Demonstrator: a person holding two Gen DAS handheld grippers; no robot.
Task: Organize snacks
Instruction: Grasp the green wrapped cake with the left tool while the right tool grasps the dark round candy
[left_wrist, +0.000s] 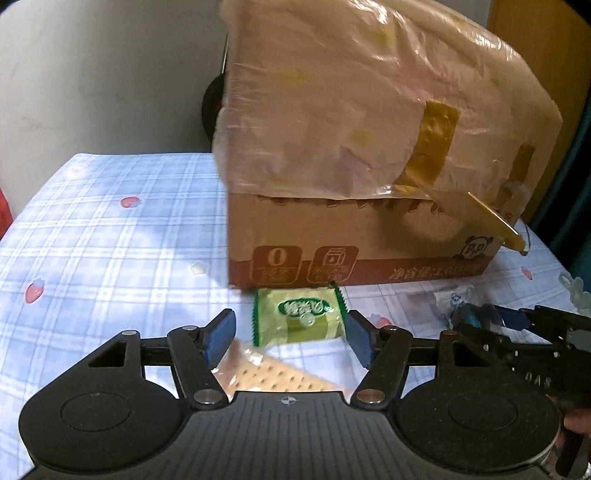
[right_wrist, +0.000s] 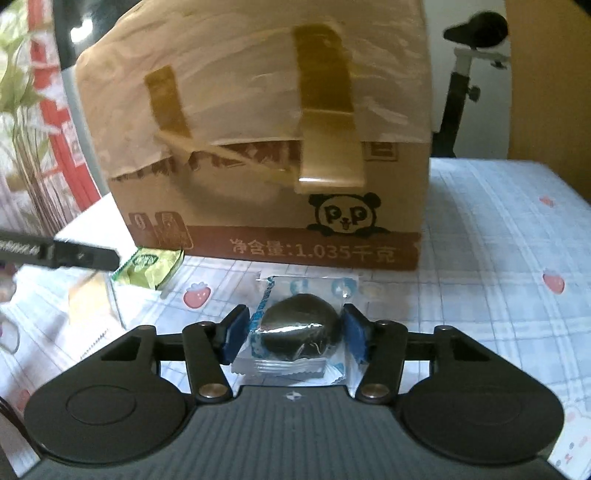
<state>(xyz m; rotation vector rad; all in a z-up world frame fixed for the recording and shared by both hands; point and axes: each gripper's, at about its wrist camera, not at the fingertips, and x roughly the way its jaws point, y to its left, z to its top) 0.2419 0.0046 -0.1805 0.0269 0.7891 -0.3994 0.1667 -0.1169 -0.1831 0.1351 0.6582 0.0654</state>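
A green snack packet (left_wrist: 298, 316) lies on the tablecloth in front of a cardboard box (left_wrist: 354, 240). My left gripper (left_wrist: 291, 338) is open, its blue pads on either side of the packet's near end, above a clear-wrapped cracker pack (left_wrist: 273, 374). In the right wrist view my right gripper (right_wrist: 295, 334) has its pads against both sides of a clear-wrapped dark round snack (right_wrist: 301, 332) in front of the box (right_wrist: 258, 184). The green packet (right_wrist: 151, 267) shows at left, with the left gripper's finger over it. The right gripper also shows at the left view's right edge (left_wrist: 491, 317).
The table has a blue plaid cloth with strawberries (left_wrist: 92, 229). The box is wrapped on top in loose plastic with peeling brown tape (right_wrist: 325, 110). A plant (right_wrist: 18, 92) stands at the left, a stand (right_wrist: 465, 74) behind the table at the right.
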